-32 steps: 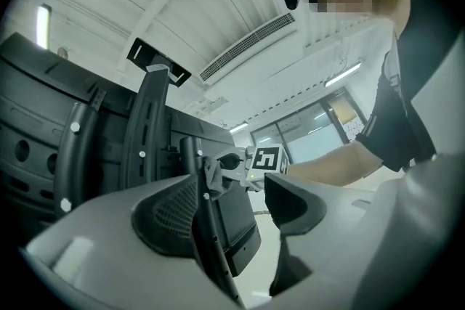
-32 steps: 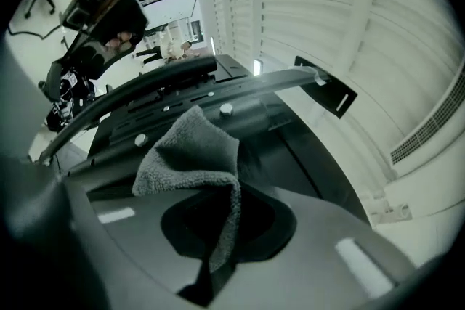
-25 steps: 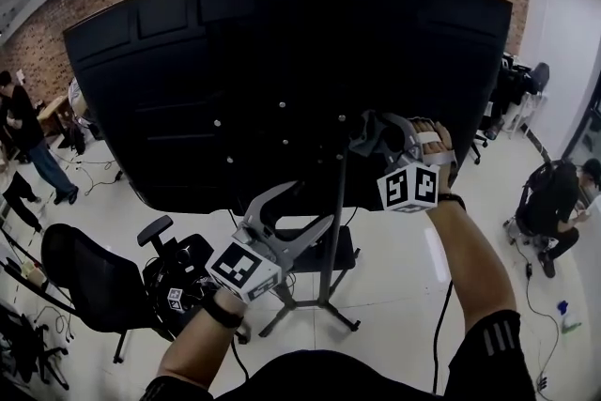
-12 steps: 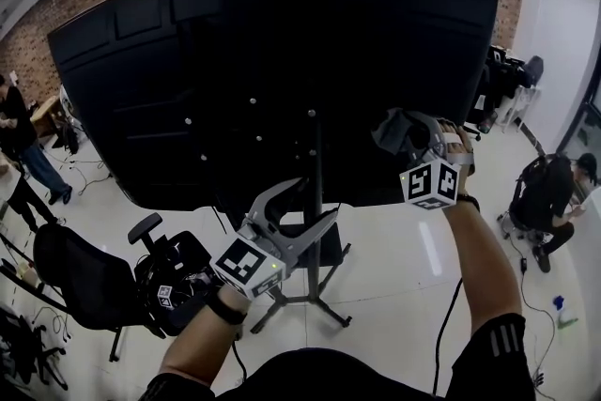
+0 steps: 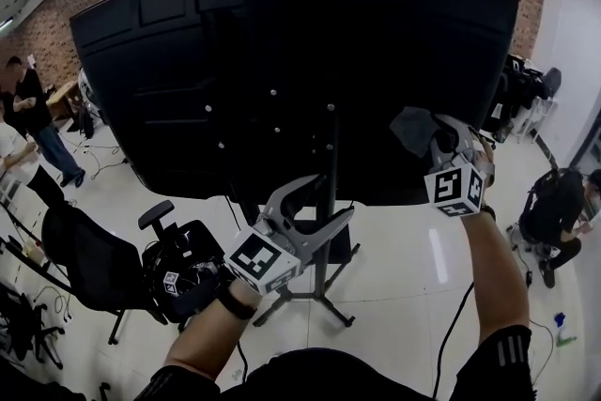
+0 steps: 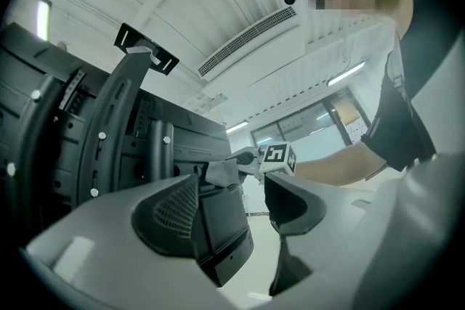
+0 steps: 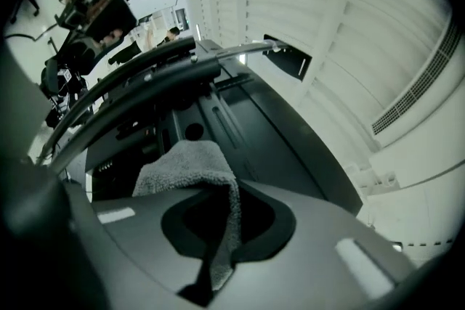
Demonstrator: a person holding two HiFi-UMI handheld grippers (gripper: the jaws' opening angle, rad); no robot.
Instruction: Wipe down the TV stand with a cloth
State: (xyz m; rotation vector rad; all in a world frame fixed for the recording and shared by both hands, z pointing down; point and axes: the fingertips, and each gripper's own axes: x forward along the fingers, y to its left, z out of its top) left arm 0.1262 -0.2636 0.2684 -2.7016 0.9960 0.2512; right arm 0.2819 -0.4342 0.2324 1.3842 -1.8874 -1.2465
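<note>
Now, the fingers of your right gripper are clamped on the cloth. It looks soft, light and floppy, so it is best held by its bunched middle. One fold mounds just ahead of the fingertips and a tail hangs between them. Your left gripper stands wide and holds nothing. Just beyond the cloth is the TV back; the stand pole rises left of your right fingers.

No readable text, no labels (markers only)
</note>
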